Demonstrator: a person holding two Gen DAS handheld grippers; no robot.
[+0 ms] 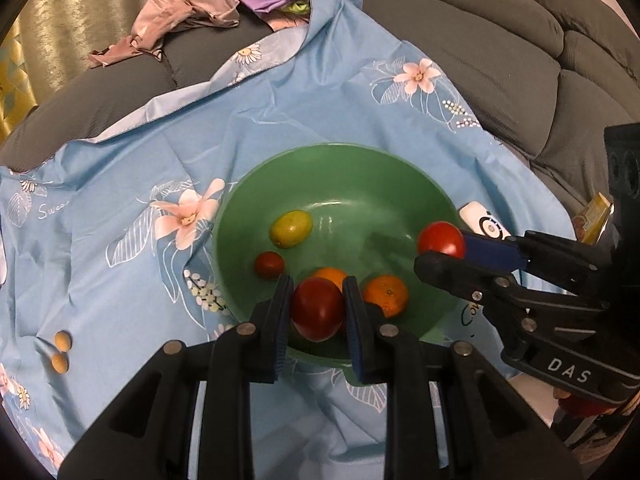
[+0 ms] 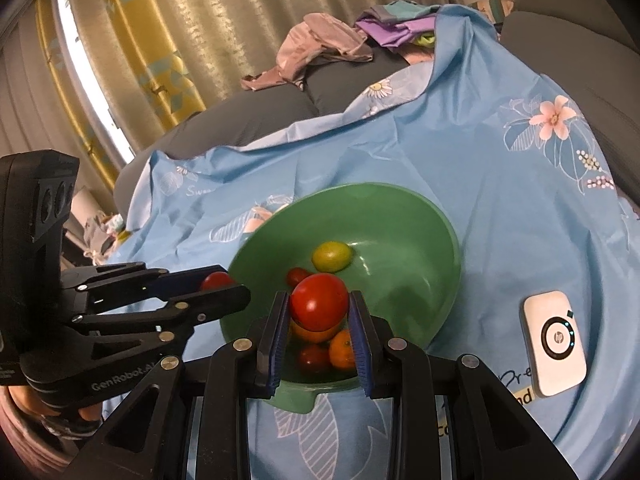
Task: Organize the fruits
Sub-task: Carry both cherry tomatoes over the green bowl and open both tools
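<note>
— So both grippers clamped? 
— Yep: left gripper (image 1: 316, 312) on a dark red tomato (image 1: 317, 309), right gripper (image 2: 319, 312) on a brighter tomato (image 2: 319, 301), both over the green bowl (image 1: 240, 216). 
— Tip? 
— Go lower b4 opening, else they'll bounce.

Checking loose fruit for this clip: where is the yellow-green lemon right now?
The lemon lies inside the green bowl, toward its far left side in the left wrist view, just beyond a small dark red tomato.
</note>
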